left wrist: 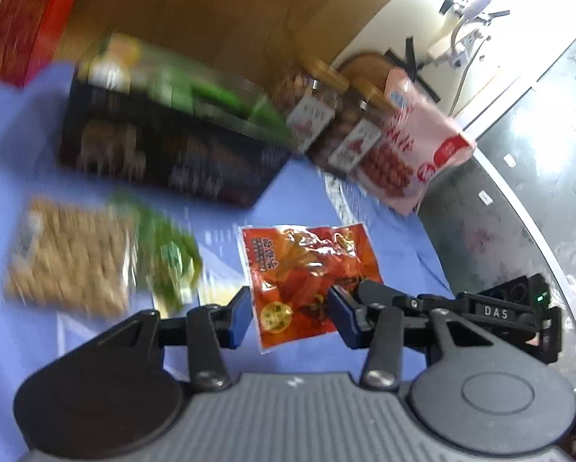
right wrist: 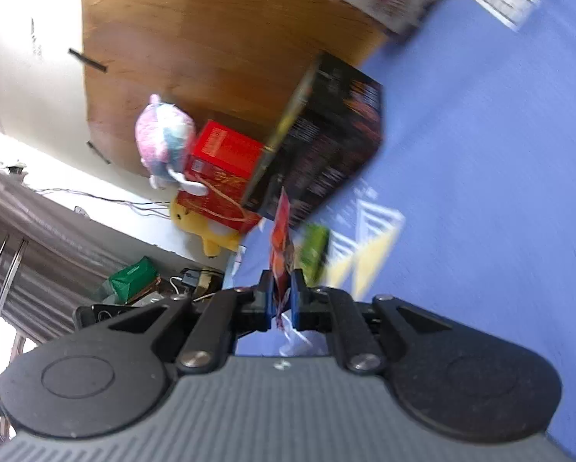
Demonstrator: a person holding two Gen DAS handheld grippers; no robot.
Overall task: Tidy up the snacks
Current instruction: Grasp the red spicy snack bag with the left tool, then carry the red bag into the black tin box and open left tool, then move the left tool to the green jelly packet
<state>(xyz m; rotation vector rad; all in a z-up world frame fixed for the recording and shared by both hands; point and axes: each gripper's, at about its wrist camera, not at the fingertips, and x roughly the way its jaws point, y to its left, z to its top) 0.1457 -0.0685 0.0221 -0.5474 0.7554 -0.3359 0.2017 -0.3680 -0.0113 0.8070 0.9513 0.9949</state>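
In the left wrist view a red-orange snack packet [left wrist: 307, 281] hangs over the blue cloth [left wrist: 307, 200], between my left gripper's [left wrist: 291, 313] open blue pads. My right gripper [left wrist: 349, 304] reaches in from the right and grips the packet's edge. In the right wrist view the right gripper [right wrist: 282, 296] is shut on that packet [right wrist: 282, 227], seen edge-on. A black snack box [left wrist: 164, 142] with green packs on it stands behind. A cracker packet [left wrist: 68, 258] and a green packet [left wrist: 168, 258] lie on the left.
Two nut jars [left wrist: 314, 107] and a pink snack bag [left wrist: 411, 142] stand at the back right. A wooden board [left wrist: 210, 11] rises behind. A glass table [left wrist: 519, 192] lies right. Red boxes [right wrist: 226, 161] and plush toys [right wrist: 164, 138] sit beyond the black box [right wrist: 326, 138].
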